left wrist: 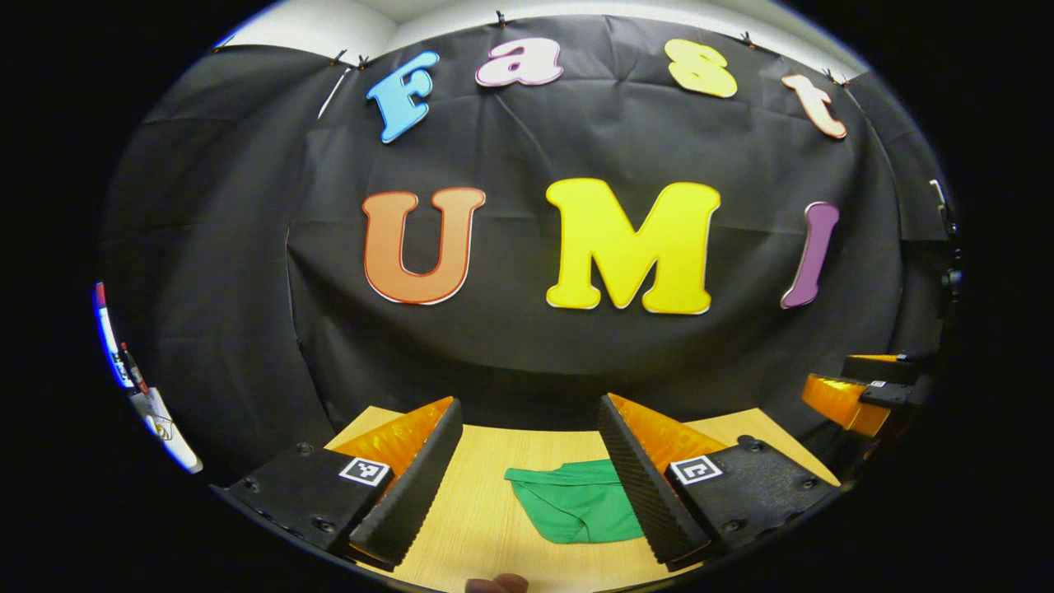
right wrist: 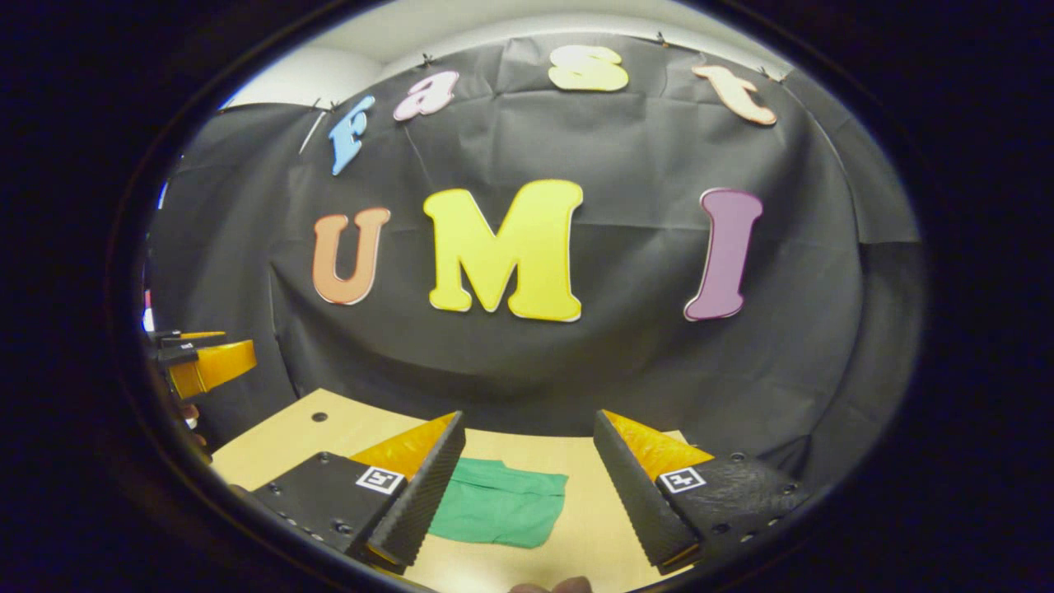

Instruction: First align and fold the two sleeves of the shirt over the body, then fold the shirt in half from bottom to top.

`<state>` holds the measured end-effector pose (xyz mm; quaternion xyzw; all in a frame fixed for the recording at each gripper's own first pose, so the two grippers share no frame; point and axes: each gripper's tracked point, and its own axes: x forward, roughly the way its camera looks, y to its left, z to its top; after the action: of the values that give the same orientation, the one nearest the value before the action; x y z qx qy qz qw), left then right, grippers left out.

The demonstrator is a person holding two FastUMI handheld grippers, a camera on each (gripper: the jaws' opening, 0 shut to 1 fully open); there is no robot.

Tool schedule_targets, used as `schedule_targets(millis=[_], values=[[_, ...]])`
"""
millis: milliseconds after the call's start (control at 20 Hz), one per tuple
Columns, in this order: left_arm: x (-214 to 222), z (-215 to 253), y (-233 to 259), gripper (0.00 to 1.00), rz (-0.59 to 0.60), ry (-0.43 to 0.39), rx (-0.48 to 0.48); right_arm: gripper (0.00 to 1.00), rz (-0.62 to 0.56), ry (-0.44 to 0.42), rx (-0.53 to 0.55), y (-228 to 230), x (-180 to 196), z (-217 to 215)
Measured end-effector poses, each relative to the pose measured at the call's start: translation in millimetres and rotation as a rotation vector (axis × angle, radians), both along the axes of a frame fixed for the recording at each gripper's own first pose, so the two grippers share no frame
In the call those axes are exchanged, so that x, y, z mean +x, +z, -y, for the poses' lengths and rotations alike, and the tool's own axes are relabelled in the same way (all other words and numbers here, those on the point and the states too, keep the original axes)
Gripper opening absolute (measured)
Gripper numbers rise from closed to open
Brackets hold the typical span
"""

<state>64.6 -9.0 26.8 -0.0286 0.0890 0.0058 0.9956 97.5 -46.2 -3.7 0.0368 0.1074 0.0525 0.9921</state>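
On the tabletop (left wrist: pixel 486 511) lies the green shirt (left wrist: pixel 576 511), folded; left tongs (left wrist: pixel 527 486) and right tongs (right wrist: pixel 527 486) hang above it, spread wide.

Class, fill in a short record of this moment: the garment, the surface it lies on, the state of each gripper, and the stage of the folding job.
garment: green shirt, lying on the table, folds not readable
surface: wooden table
left gripper: open, above the table, holding nothing
right gripper: open, above the table, holding nothing
stage: neither gripper touches the shirt
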Motion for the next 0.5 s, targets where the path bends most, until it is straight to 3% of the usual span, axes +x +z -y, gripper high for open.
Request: schedule_targets(millis=[250,500], values=[[-80.9,1.5,14.9,1.00,0.039,0.004,-0.005,0.96,0.071,-0.035,-0.034,26.7,-92.2,-19.9],[-124.6,8.0,9.8,1.00,0.065,0.017,0.006,0.96,0.089,-0.049,-0.011,27.8,-142.5,-29.8]])
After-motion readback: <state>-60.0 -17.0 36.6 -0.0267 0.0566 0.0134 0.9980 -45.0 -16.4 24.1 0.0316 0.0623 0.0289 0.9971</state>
